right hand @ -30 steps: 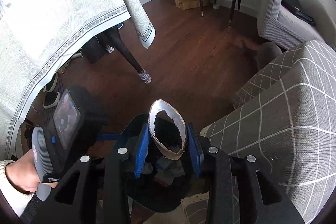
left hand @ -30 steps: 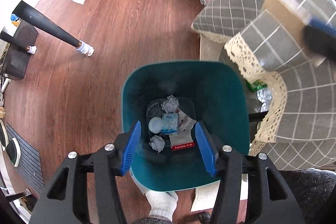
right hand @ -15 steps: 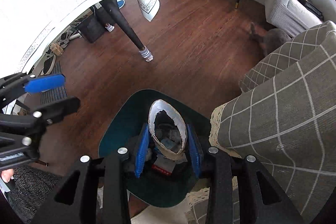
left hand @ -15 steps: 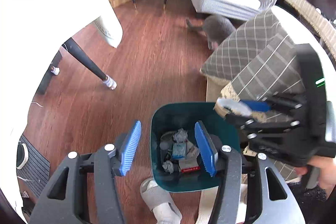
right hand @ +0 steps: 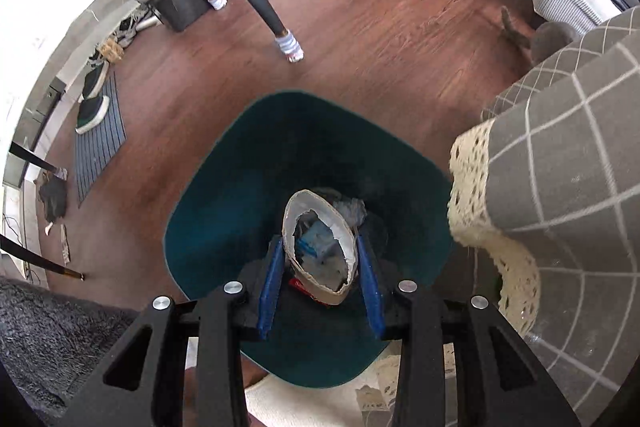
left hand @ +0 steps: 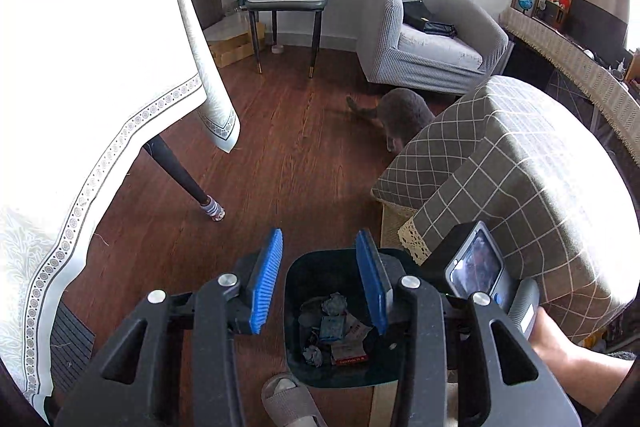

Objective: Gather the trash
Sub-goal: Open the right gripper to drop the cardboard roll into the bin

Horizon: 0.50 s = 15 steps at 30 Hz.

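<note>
Right wrist view: the right gripper point(right hand: 320, 283) had just been opening, its ribbed blue pads clear of a squashed cardboard tube point(right hand: 318, 245) between them, over the teal plastic bin point(right hand: 224, 211) at 6 o'clock. Left gripper point(left hand: 320, 283) was clenched, empty. Packet lettering in the bin was unreadable.

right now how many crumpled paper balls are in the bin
2 that I can see: one paper ball toward the back of the teal bin, one near its front. More may be buried under the other trash.
</note>
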Tool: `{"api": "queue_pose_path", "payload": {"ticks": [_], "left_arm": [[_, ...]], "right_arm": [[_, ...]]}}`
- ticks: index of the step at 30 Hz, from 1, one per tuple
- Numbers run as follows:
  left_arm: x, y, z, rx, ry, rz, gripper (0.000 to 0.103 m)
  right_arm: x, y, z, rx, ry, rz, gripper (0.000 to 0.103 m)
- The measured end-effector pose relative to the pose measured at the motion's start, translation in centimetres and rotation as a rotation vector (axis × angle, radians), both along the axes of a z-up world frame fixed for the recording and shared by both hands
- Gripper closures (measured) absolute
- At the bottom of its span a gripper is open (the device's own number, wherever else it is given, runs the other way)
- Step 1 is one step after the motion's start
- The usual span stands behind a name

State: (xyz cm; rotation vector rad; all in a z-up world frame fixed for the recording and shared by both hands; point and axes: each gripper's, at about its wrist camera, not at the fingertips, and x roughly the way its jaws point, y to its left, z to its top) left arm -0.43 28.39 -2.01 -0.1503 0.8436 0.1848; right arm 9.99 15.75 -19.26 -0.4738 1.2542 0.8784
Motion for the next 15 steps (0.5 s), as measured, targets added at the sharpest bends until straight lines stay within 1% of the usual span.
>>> {"api": "queue_pose_path", "payload": {"ticks": [1,2,5,7,8,10,11,15], "left_arm": [[-0.1,0.0,0.2,-0.005,-0.006,0.003,0.061],[-0.2,-0.1,0.4,-0.01,-0.013,0.006,0.061],[-0.5,-0.4,1.2,-0.014,-0.032,0.01,0.058],[-0.7,-0.7,1.7,-0.013,-0.045,0.009,0.053],[-0.8,-0.8,1.9,-0.011,-0.052,0.013,0.052],[-1.3,-1.0,2.6,-0.015,-0.07,0.016,0.048],[-1.5,-1.2,2.9,-0.011,-0.076,0.018,0.047],[-3.1,-2.1,3.9,-0.002,-0.09,0.033,0.041]], "right_arm": [[-0.2,-0.1,-0.1,0.007,0.007,0.006,0.031],[-0.4,-0.2,-0.1,0.013,0.009,0.012,0.031],[-1.1,-0.5,0.2,0.002,-0.033,0.024,0.031],[-1.5,-0.9,1.0,0.011,-0.057,0.029,0.032],[-1.7,-1.2,1.6,0.024,-0.07,0.03,0.033],[-1.8,-1.7,2.9,0.062,-0.091,0.026,0.035],[-1.9,-2.1,3.8,0.083,-0.11,0.021,0.036],[-2.5,-3.6,8.5,0.188,-0.192,-0.005,0.039]]}}
